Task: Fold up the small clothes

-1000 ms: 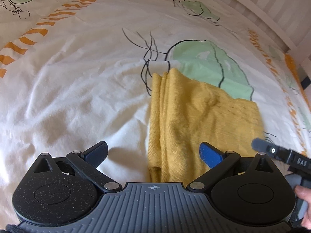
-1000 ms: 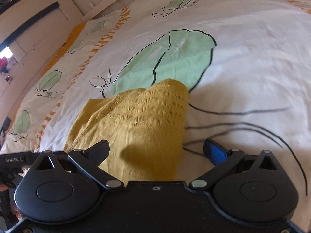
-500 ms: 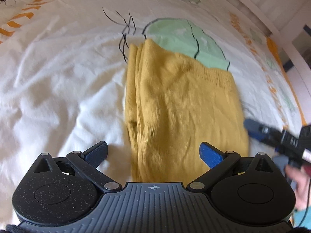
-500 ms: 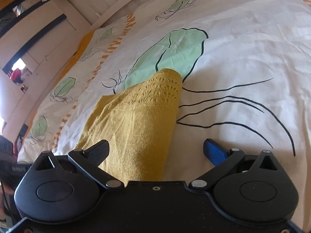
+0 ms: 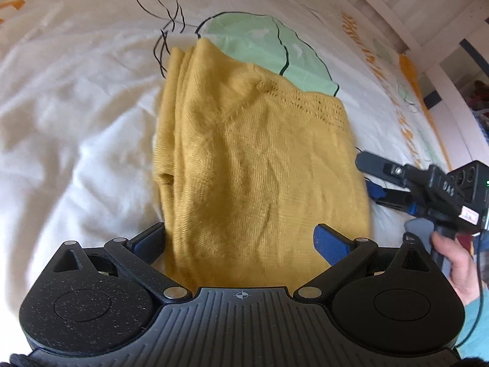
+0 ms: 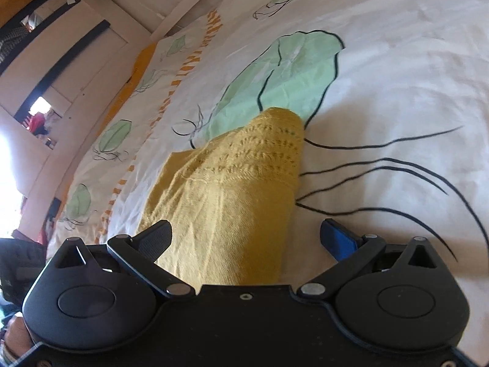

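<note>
A mustard-yellow knitted garment [image 5: 256, 159] lies folded lengthwise on the bed sheet [image 5: 76, 107], its far end with a lace-pattern band over a green leaf print. My left gripper [image 5: 241, 240] is open above its near end, the fingers wide apart either side of the cloth. My right gripper [image 6: 246, 235] is open too, over the garment [image 6: 232, 195] from its other side, and holds nothing. It also shows in the left wrist view [image 5: 376, 174], just right of the garment's right edge.
The white sheet is wrinkled at left and printed with green leaves [image 6: 284, 76] and black lines. White bed rails [image 5: 428, 30] run along the far edge. A wall with dark-trimmed shelves [image 6: 61, 46] stands beyond the bed.
Both grippers have pulled back and up from the garment, still open. More of the garment shows in the left wrist view, and the right gripper sits farther right of its edge.
</note>
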A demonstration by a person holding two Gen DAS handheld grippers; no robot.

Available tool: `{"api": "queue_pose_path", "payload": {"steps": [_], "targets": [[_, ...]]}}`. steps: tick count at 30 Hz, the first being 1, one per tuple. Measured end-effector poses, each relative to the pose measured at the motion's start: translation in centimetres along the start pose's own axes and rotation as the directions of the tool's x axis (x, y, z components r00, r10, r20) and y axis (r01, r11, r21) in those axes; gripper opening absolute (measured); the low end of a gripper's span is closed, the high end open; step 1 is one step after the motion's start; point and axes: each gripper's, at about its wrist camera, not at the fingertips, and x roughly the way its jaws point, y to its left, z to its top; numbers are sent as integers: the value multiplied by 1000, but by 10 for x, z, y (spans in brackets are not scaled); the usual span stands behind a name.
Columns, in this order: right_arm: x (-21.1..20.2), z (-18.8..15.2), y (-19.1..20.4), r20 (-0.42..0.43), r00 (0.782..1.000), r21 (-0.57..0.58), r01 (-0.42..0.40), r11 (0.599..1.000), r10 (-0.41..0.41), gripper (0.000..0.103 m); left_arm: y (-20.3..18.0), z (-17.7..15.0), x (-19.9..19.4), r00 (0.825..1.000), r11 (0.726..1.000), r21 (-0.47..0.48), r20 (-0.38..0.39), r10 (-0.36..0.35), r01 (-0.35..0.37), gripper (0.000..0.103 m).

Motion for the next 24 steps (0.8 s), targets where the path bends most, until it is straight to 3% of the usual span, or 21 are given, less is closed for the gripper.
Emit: {"api": "queue_pose_path", "payload": {"steps": [6,16,20,24], "targets": [[14,10,-3,-4,998,17,-63,998,63,103,-4,4,9,999,999,22,48,-25,24,102],[38,26,-3,9,991,60,-134,989,133,103,3,12,13,989,994,-38,114,-96,101,102],[36,25,-3,14,991,74,-133,988,132,103,2,7,9,988,992,-14,93,-120,122,102],[30,17,-3,15,988,6,-151,989,151,103,2,2,6,988,988,-27,41,-150,151,101]]}}
